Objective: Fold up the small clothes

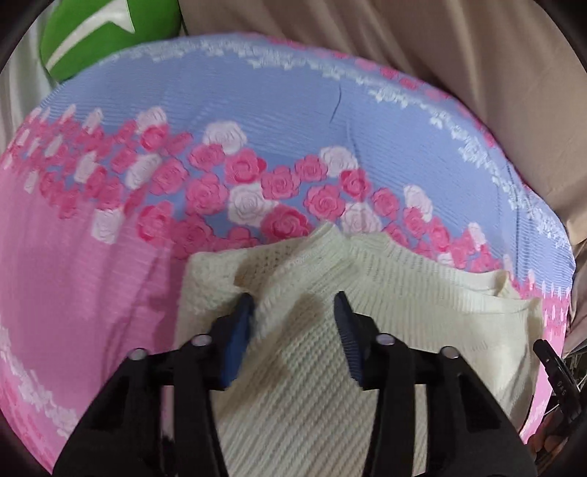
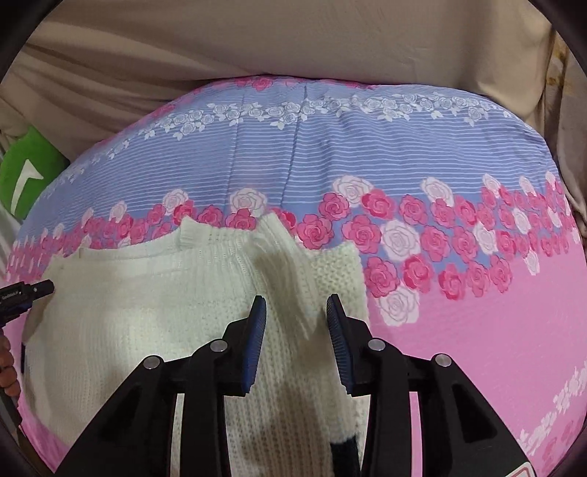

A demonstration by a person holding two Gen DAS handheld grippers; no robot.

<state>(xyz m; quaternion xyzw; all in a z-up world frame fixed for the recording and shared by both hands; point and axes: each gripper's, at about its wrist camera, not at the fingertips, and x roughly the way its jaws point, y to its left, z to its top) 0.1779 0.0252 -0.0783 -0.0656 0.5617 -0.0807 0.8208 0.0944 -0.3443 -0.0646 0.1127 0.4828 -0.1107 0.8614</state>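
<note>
A small cream knitted sweater [image 1: 396,293] lies on a pink and blue rose-print bedsheet [image 1: 256,110]. My left gripper [image 1: 293,308] is open and hovers over the sweater's left part, with knit fabric between its blue pads [image 1: 240,330]. In the right wrist view the sweater [image 2: 128,312] spreads to the left, with a folded sleeve [image 2: 293,279] lying across it. My right gripper [image 2: 295,312] is open over the sweater's right edge, jaws either side of that sleeve. Whether either gripper touches the fabric I cannot tell.
A green cushion [image 1: 106,33] with a white mark lies at the far left, also in the right wrist view [image 2: 27,172]. Beige cloth [image 2: 256,40] rises behind the bedsheet [image 2: 477,330]. The other gripper's tip shows at each view's edge [image 1: 554,370] [image 2: 25,293].
</note>
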